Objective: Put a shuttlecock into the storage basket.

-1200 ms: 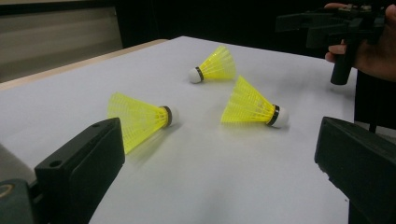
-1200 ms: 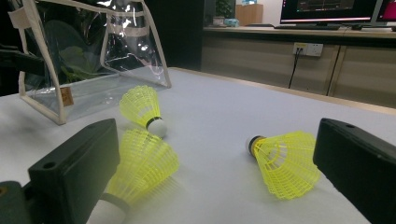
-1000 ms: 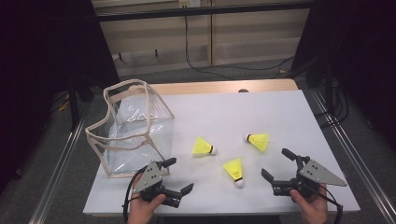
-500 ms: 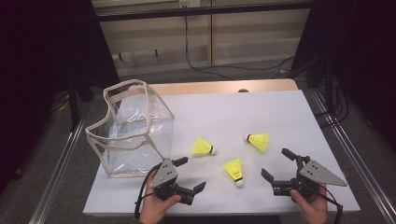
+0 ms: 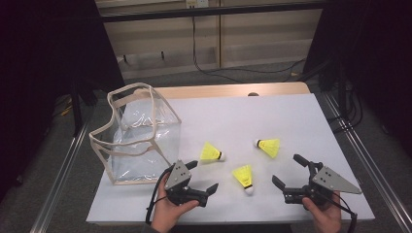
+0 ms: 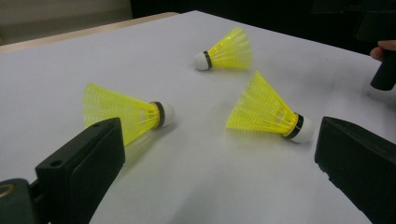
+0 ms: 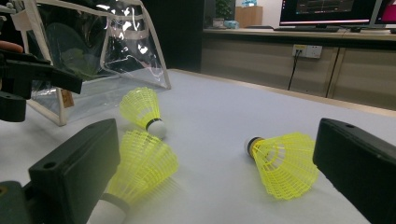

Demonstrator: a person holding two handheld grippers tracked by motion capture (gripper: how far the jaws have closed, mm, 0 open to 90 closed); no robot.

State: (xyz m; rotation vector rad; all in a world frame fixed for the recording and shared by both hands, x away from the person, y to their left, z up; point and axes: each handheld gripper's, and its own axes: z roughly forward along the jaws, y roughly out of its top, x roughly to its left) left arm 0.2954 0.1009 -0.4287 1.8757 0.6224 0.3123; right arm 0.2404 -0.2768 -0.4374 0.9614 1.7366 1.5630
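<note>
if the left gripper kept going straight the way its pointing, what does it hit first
Probably the nearest yellow plastic shuttlecock, lying on its side between the open jaws of the left gripper in the left gripper view. Another yellow shuttlecock lies close by its left jaw, so depth is uncertain.

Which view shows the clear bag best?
The high view: the whole clear bag stands open at the table's left. The right gripper view catches just its lower side and trim, beyond the shuttlecocks.

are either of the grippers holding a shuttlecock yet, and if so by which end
Nothing is held. The left gripper and the right gripper are both open with bare jaws, and the three shuttlecocks lie loose on the table.
</note>
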